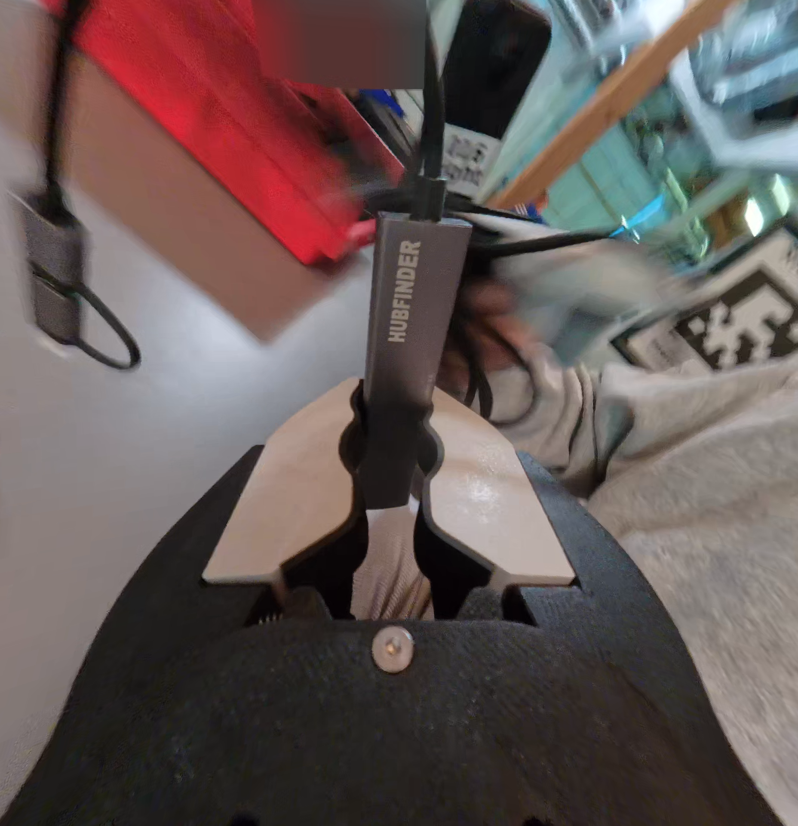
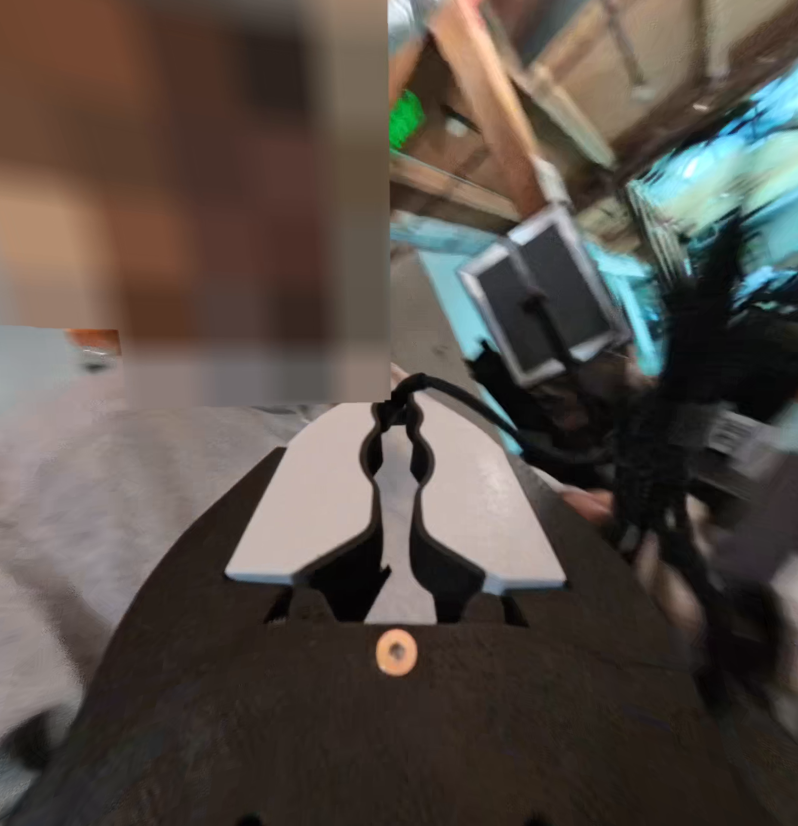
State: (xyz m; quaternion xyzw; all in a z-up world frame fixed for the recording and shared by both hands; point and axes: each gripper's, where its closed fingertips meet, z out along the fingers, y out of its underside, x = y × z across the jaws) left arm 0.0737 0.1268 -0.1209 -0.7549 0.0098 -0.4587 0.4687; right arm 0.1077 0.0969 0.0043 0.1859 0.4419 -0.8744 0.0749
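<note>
Left gripper (image 1: 395, 402): reaching forward above a white tabletop (image 1: 165, 447), clamping the near end of a grey USB hub (image 1: 410, 322) pointing away, black cable (image 1: 433, 111) leaving its far end.

Right gripper (image 2: 395, 413): pinching a thin black cord (image 2: 477, 415) at its tips, over grey fabric (image 2: 98, 491).

Left view only: red box (image 1: 218, 125), second grey adapter (image 1: 53, 277).

A cluttered workshop or storage room, by the look of it: wooden shelving posts (image 1: 611, 98) crossing stacked gear, cardboard boxes (image 2: 580, 58) on the racks, a red case (image 1: 218, 111) on a pale tabletop (image 1: 120, 447).
</note>
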